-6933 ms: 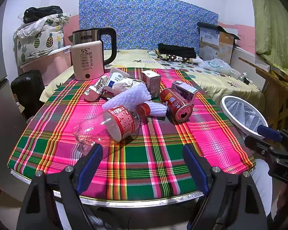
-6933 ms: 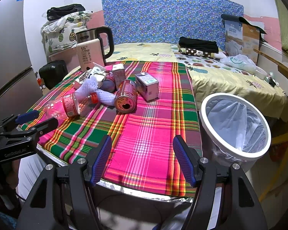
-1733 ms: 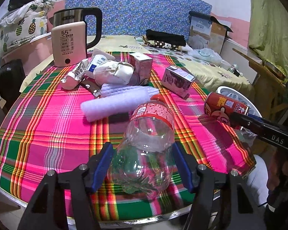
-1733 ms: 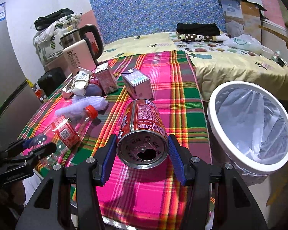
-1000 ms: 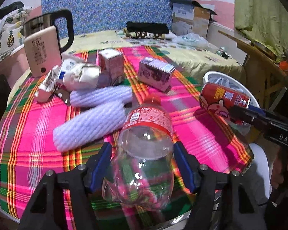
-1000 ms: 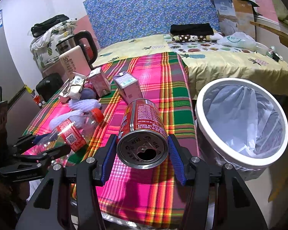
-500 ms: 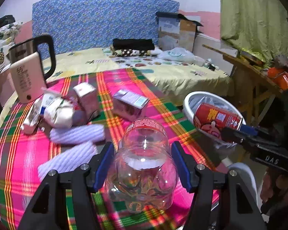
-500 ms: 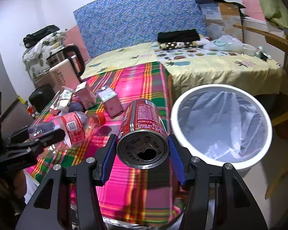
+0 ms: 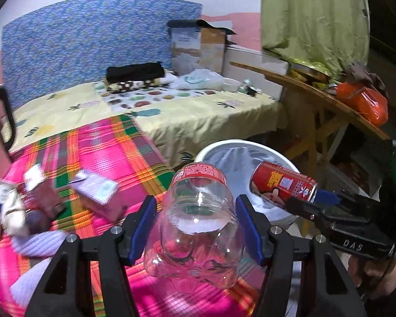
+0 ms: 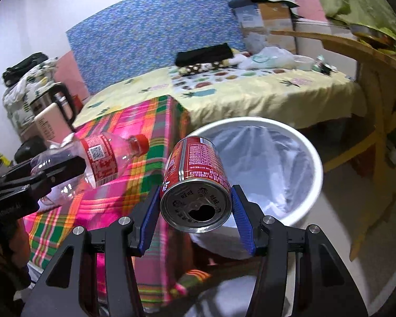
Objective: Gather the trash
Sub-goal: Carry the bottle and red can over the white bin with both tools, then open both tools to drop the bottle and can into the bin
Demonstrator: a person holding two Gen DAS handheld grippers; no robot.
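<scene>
My left gripper is shut on a clear plastic bottle with a red label, held in the air near the table's right edge. The bottle also shows in the right wrist view. My right gripper is shut on a red drink can, held just before the rim of the white trash bin with its clear liner. In the left wrist view the can hangs over the bin.
The plaid-clothed table holds a purple carton, white foam sleeves and crumpled wrappers. A kettle stands at its far left. A bed lies behind, a wooden table to the right.
Both grippers have swung right from the table toward the bin with their loads. The can is now at the bin's rim, and the bottle is close beside it.
</scene>
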